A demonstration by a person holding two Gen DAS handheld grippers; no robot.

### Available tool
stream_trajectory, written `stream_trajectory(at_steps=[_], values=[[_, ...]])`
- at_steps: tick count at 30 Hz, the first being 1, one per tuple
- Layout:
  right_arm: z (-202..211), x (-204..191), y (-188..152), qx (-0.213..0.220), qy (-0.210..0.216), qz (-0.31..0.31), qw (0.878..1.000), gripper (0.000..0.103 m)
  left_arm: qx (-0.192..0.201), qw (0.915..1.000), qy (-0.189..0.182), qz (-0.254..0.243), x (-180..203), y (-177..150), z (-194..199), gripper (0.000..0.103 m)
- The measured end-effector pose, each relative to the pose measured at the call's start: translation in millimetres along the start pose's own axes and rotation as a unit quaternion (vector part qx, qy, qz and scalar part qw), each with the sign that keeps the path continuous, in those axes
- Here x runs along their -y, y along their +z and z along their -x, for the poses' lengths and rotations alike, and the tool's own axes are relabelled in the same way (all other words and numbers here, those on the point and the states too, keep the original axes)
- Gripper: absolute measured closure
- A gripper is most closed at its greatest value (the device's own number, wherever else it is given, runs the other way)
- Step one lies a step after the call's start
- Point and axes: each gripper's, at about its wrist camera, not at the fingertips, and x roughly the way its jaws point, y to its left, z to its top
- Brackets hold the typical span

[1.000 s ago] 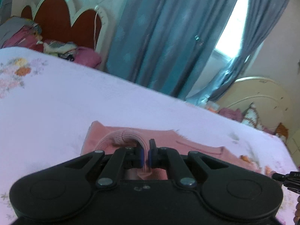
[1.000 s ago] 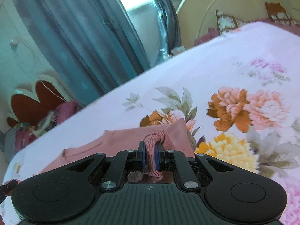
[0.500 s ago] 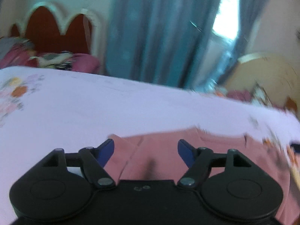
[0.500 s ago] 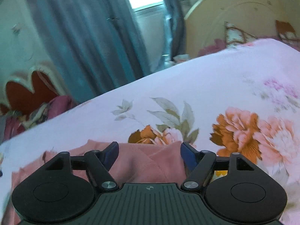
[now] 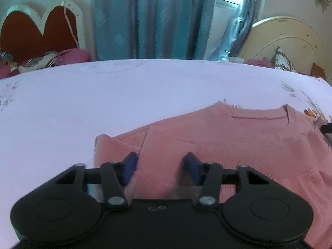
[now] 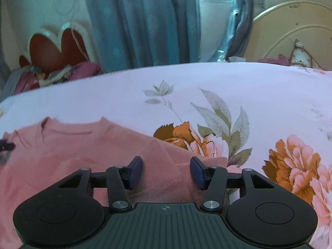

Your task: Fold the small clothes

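Note:
A pink knit sweater (image 5: 238, 145) lies flat on the bed, neckline towards the far side, with a sleeve folded in over its body at each side. My left gripper (image 5: 160, 166) hovers low over its left folded sleeve. The blue pads (image 5: 129, 166) stand apart and the jaws are closing, with fabric below and between them and no pad pressing on it. My right gripper (image 6: 166, 171) is over the sweater's (image 6: 83, 151) right folded sleeve in the same way, jaws closing and nothing pinched. Each view catches the other gripper's tip at its edge.
The bed sheet (image 5: 103, 103) is pale pink with large flower prints (image 6: 294, 166) on the right. Beyond it are teal curtains (image 5: 155, 20), a heart-shaped red headboard (image 5: 31, 31) with piled bedding, and a cream headboard (image 5: 286, 41) with pillows.
Both grippers were shut on pink sleeve cuffs a second ago. They let go, opened wide, sank towards the sweater and rolled level; the jaws now stand narrower than half a second ago.

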Motion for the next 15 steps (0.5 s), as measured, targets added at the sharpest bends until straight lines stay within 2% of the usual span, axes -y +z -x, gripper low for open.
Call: stream_trajectory(at_steps=[1,2,6,7,9,11,15], values=[[-2,-3,-1,-0.003,0.002,0.008,1.0,0.083,0.003,1.0,-0.004,-0.007,1,-1,1,0.075],[-2,-5,-2,-0.001,0.007,0.012,1.0,0.088,0.006,0.9999,-0.006,-0.011,2,-1,2,0.089],[4,-11,-4,0.018,0.011,0.039,0.999,0.095,0.036,0.9991,-0.005,-0.022,4,-2,14,0.096],[9,-9,-3,0.034,0.008,0.031,0.999,0.096,0.054,0.9984,0.0,-0.017,3,-2,21,0.1],[24,-2,1,0.083,0.004,-0.003,0.997,0.096,0.098,0.9951,0.012,0.008,-2,-1,36,0.099],[32,7,4,0.121,-0.01,-0.044,0.992,0.096,0.125,0.9915,0.027,0.025,-5,2,44,0.099],[21,-2,3,0.126,-0.042,-0.043,0.99,0.096,0.136,0.9872,0.068,0.048,-3,10,33,0.099]])
